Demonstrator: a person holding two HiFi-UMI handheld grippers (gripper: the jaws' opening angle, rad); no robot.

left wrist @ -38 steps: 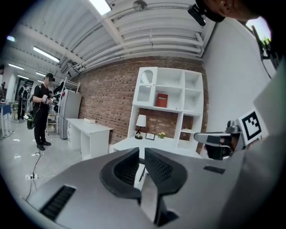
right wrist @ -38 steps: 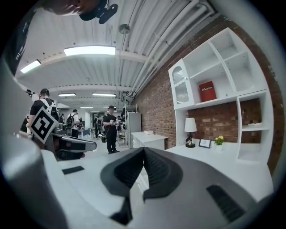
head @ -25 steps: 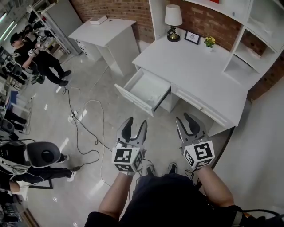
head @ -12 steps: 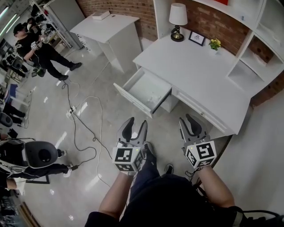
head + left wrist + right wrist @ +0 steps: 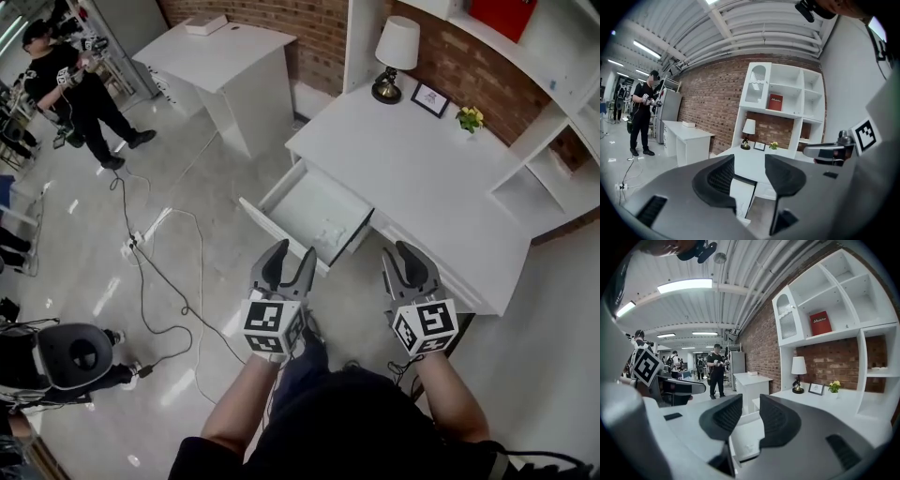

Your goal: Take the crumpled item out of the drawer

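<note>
The white desk's drawer (image 5: 302,202) stands pulled open toward me. A small white crumpled item (image 5: 330,232) lies on its floor near the right front corner. Both grippers hang in the air short of the drawer, above the floor. My left gripper (image 5: 288,262) is open and empty, with the drawer front (image 5: 739,193) showing through its gap. My right gripper (image 5: 405,257) has its jaws a little apart, narrower than a moment ago, and nothing lies between them. In the right gripper view the drawer (image 5: 749,436) shows between and below the jaws.
The white desk (image 5: 427,173) carries a lamp (image 5: 396,54), a picture frame (image 5: 431,98) and a small flower pot (image 5: 470,118). A shelf unit with a red box (image 5: 506,17) rises behind. A second white table (image 5: 223,52) stands left. Cables (image 5: 155,258) cross the floor. A person (image 5: 67,82) stands far left.
I have stepped closer to the desk, so the open drawer now sits nearer to both grippers. The right gripper's jaws have narrowed slightly.
</note>
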